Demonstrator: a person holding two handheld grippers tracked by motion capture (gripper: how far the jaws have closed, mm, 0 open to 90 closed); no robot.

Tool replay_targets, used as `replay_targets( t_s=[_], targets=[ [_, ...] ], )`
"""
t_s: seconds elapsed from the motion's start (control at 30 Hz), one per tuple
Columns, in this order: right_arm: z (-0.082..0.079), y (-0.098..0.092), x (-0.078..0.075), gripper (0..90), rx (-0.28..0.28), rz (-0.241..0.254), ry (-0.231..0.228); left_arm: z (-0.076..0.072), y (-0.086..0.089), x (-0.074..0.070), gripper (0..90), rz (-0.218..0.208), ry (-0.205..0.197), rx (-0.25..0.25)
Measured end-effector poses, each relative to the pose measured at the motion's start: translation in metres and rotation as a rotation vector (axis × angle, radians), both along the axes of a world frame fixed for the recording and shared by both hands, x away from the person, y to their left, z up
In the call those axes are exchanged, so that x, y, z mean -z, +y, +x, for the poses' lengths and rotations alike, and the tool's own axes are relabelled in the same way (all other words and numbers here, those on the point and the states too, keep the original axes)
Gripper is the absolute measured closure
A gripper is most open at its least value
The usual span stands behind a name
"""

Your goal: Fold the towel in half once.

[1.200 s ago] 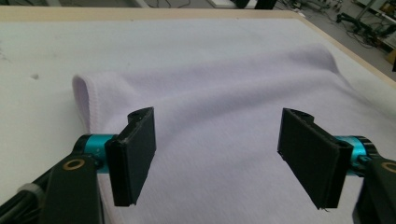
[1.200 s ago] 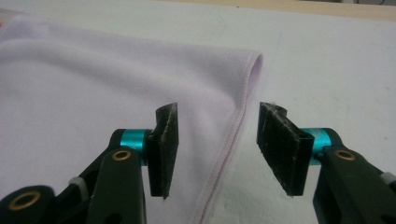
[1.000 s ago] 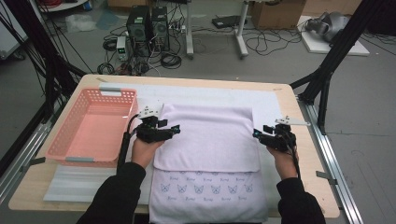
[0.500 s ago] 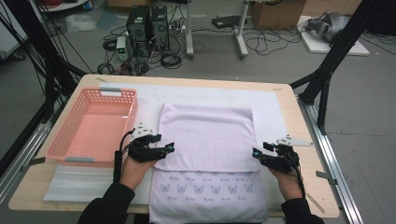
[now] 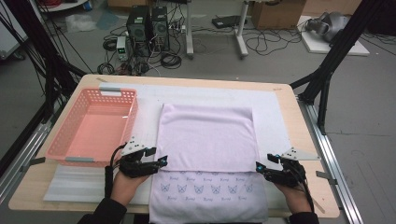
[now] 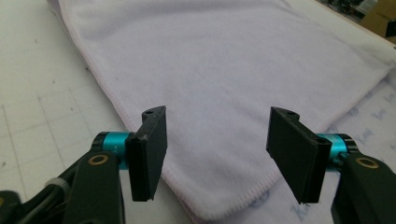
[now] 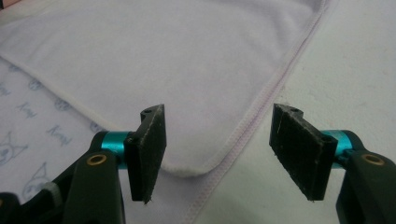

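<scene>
Seen from the high view, a lilac towel point(image 5: 208, 140) lies on a white mat point(image 5: 268, 100) over the middle of a wooden table point(image 5: 306, 121), its near part folded back so that the folded edge runs across near the table's front edge, with a strip printed with small cat faces point(image 5: 210, 189) below it. A pink basket point(image 5: 93, 126) sits on the table's left side. The left gripper point(image 5: 161, 161) rests at the fold's left corner, the right gripper point(image 5: 259, 168) at its right corner, each in a hand reaching in from the front edge. Behind the table the grey floor holds computer towers point(image 5: 147, 25), tangled cables point(image 5: 170, 58) and black frame legs point(image 5: 327, 70). In the left gripper view the jaws stand spread, having just been closing, the fold's corner lying between them, unpressed. In the right gripper view the jaws stand spread, having just been opening, over the other corner, with nothing pinched.
</scene>
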State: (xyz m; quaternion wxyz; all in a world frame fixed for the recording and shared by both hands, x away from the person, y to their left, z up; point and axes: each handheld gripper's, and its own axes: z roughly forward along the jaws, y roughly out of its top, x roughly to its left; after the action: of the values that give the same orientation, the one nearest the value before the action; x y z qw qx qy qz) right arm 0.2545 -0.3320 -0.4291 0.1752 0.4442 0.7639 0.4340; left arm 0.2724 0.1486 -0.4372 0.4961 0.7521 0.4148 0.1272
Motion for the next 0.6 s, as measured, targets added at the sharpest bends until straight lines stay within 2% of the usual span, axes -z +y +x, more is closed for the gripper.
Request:
replay_targets(
  t_s=[0.23, 0.3, 0.47, 0.6],
  targets=[
    [-0.014, 0.003, 0.001, 35.4, -0.044, -0.025, 0.010, -0.013, 0.002, 0.004, 44.7, 0.048, 0.026, -0.017],
    [-0.014, 0.004, 0.001, 35.4, -0.050, -0.029, 0.001, -0.013, 0.004, 0.006, 44.7, 0.065, 0.031, -0.034],
    [-0.014, 0.009, 0.000, 35.4, -0.068, -0.034, 0.001, -0.011, 0.005, 0.010, 47.3, 0.093, 0.042, -0.041],
    [-0.011, 0.015, 0.002, 35.4, -0.078, -0.036, 0.009, -0.011, 0.003, 0.013, 52.0, 0.144, 0.042, -0.032]
  ],
)
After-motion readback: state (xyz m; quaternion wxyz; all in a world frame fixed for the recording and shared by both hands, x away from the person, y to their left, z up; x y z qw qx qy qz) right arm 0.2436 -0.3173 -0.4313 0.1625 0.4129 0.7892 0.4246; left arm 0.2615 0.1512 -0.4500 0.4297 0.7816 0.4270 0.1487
